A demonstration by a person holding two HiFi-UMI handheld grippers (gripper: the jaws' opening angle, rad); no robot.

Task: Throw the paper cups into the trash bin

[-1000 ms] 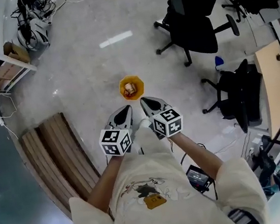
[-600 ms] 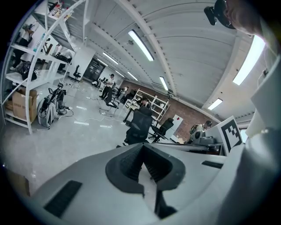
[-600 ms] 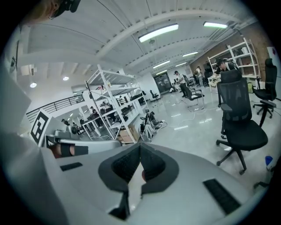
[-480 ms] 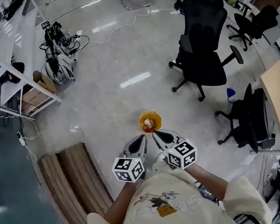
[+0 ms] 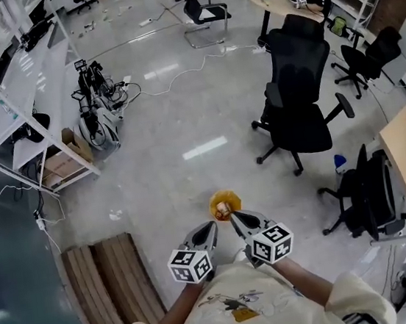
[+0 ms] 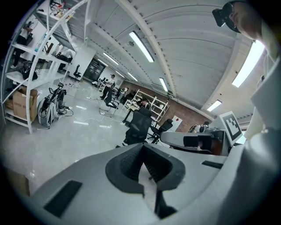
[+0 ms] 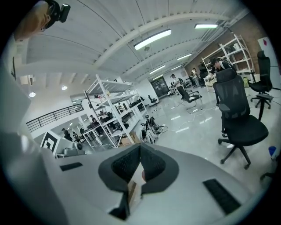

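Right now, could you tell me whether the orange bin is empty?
Not empty: the head view shows something pale lying inside the bin.

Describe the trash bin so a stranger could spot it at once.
Start from the wide grey floor with the big black office chair in the middle. Come toward the camera, to the right of the slatted wooden bench: the trash bin stands alone on the floor there. It is small, open-topped and the only bright orange thing around.

Black swivel office chair (image 5: 296, 108) stands far right on grey polished floor (image 5: 161, 126); white metal shelving (image 5: 9, 94) far left, brown cardboard box (image 5: 59, 166) beneath; slatted wooden bench (image 5: 108, 288) near left.
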